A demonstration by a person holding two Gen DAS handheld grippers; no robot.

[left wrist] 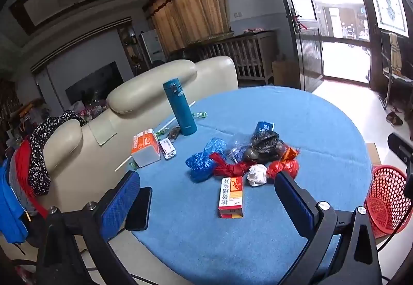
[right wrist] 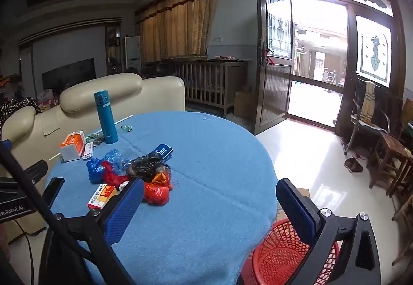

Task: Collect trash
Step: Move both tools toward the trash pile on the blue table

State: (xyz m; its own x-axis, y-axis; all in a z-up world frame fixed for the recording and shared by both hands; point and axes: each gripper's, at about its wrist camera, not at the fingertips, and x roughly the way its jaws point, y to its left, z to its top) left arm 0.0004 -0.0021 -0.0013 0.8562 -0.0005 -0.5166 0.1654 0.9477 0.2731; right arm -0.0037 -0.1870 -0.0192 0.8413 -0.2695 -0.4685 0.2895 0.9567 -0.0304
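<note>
A heap of trash lies mid-table on the blue cloth [left wrist: 296,114]: blue plastic bags [left wrist: 200,164], red bags [left wrist: 282,167], a black bag [left wrist: 265,145], a white paper ball [left wrist: 256,175] and a red-and-white carton [left wrist: 231,197]. The same heap shows in the right wrist view, with the red bag [right wrist: 156,193] and carton [right wrist: 102,197]. My left gripper [left wrist: 206,194] is open and empty, just short of the carton. My right gripper [right wrist: 209,203] is open and empty above the table's near side. A red mesh basket [left wrist: 387,199] [right wrist: 281,256] stands on the floor beside the table.
A teal flask [left wrist: 180,106] [right wrist: 105,117], an orange-and-white box [left wrist: 145,146] and a white straw sit at the table's far-left. A black phone [left wrist: 139,207] lies by the left finger. A cream sofa [left wrist: 144,93] stands behind; wooden chairs [right wrist: 387,153] at right.
</note>
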